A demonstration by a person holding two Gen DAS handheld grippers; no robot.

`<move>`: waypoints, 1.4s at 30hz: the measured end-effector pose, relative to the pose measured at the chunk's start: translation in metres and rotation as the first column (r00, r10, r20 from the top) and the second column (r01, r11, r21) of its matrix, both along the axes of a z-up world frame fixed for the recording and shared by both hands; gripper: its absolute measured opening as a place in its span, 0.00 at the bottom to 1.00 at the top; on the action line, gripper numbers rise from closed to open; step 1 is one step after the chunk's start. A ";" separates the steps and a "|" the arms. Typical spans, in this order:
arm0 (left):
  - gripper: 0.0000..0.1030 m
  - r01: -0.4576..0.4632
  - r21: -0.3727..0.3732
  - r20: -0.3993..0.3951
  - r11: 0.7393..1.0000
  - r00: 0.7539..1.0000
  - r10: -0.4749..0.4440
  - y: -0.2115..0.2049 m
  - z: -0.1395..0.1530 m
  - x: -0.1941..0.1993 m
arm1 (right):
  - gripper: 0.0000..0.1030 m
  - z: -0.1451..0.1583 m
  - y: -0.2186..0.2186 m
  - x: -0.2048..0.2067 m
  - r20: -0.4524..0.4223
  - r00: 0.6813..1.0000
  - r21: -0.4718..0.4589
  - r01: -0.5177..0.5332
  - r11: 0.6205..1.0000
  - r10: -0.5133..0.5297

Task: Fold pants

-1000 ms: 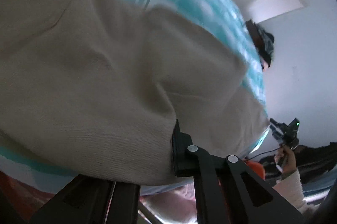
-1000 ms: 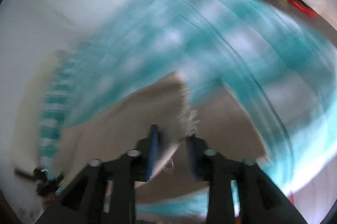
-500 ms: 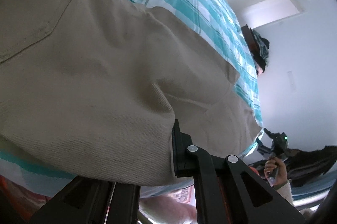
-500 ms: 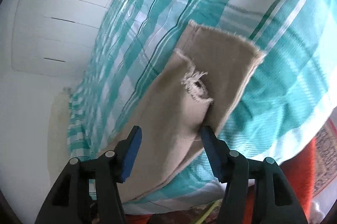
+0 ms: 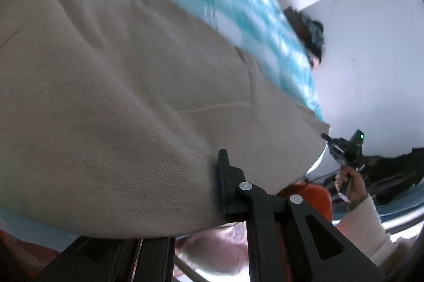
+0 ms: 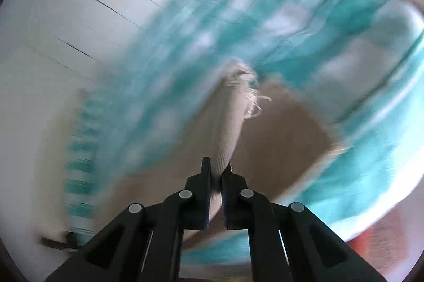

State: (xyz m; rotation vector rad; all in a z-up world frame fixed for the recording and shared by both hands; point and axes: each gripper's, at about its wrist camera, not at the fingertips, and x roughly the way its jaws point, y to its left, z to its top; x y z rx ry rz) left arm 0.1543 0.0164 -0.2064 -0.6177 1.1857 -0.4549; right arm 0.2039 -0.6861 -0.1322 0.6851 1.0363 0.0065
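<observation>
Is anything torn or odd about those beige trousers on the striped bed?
Yes: the beige cotton pants have a frayed hem, loose pale threads hanging from the leg end pinched by the right gripper. Nothing else stands out.

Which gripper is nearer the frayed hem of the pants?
Right. The right gripper is shut on the pants just short of the frayed hem. The left gripper grips the wide upper part, far from the hem.
</observation>
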 end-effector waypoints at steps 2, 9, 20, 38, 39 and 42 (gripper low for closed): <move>0.08 -0.021 -0.008 -0.027 1.000 0.999 0.021 0.000 -0.008 0.000 | 0.07 -0.031 -0.011 0.000 -0.101 0.994 -0.006 0.031 1.000 -0.031; 0.08 -0.007 0.022 0.006 1.000 1.000 0.007 -0.003 0.002 -0.001 | 0.07 -0.026 -0.001 -0.002 -0.048 0.999 -0.114 0.016 0.993 -0.021; 0.52 0.045 0.098 -0.024 0.994 0.999 -0.043 0.002 0.015 -0.021 | 0.19 0.023 -0.074 -0.047 0.061 0.943 -0.225 0.334 0.915 -0.328; 0.63 0.117 0.232 0.249 0.966 0.952 -0.175 -0.054 0.063 0.037 | 0.42 0.029 -0.025 0.039 0.021 0.999 -0.189 0.040 0.981 -0.037; 0.63 0.113 0.233 0.239 0.966 0.956 -0.169 -0.056 0.060 0.041 | 0.63 0.028 -0.024 0.053 0.005 1.000 -0.226 0.009 0.974 -0.008; 0.63 0.094 0.211 0.198 0.973 0.971 -0.137 -0.062 0.048 0.048 | 0.65 0.001 -0.032 0.091 -0.113 0.993 -0.198 -0.066 0.978 0.044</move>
